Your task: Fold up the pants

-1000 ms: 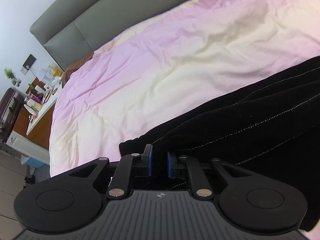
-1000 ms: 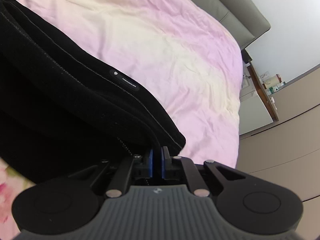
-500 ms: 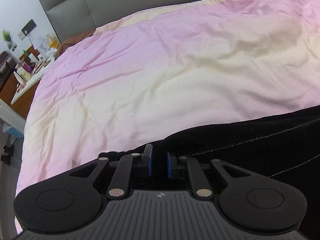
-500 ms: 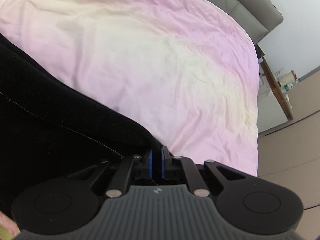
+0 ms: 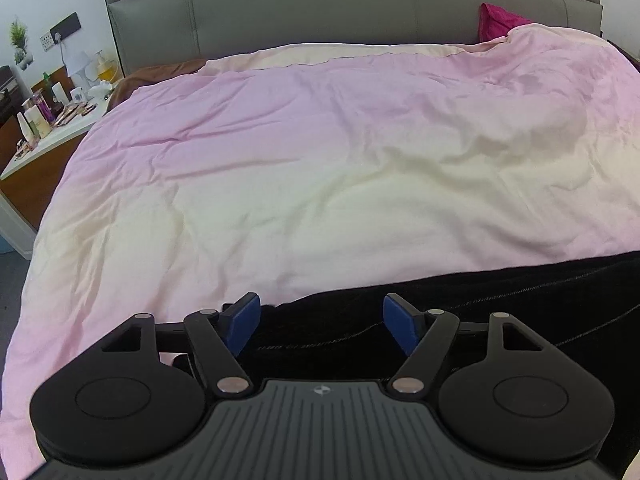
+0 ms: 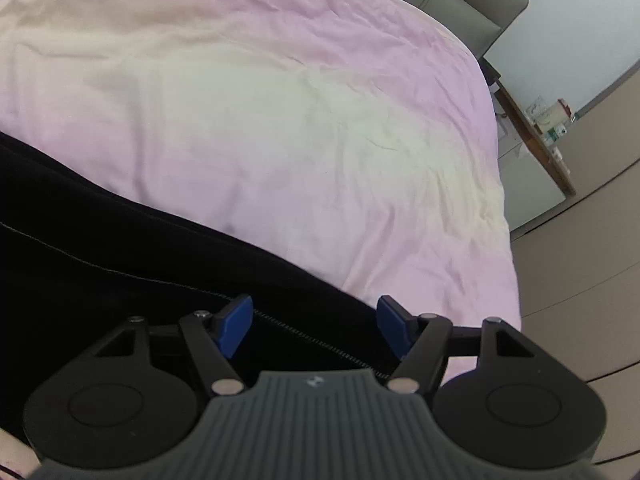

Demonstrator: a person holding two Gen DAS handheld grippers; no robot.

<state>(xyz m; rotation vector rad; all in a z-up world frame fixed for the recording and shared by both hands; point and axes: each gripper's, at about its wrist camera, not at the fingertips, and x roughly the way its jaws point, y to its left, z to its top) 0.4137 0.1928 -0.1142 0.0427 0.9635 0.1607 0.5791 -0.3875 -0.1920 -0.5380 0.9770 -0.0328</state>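
Black pants with pale stitch lines lie flat on the near part of a pink and cream duvet. My left gripper is open, its blue pads spread above the pants' left end. In the right wrist view the pants stretch off to the left. My right gripper is open over their right end, and a stitched seam runs between its pads. Neither gripper holds the cloth.
A grey padded headboard stands at the far side with a magenta pillow at its right. A cluttered bedside table stands left of the bed. On the right are a narrow shelf and a beige wall.
Both grippers were shut on the ends of the pants. They lowered the pants onto the duvet, and now both have opened and let go.
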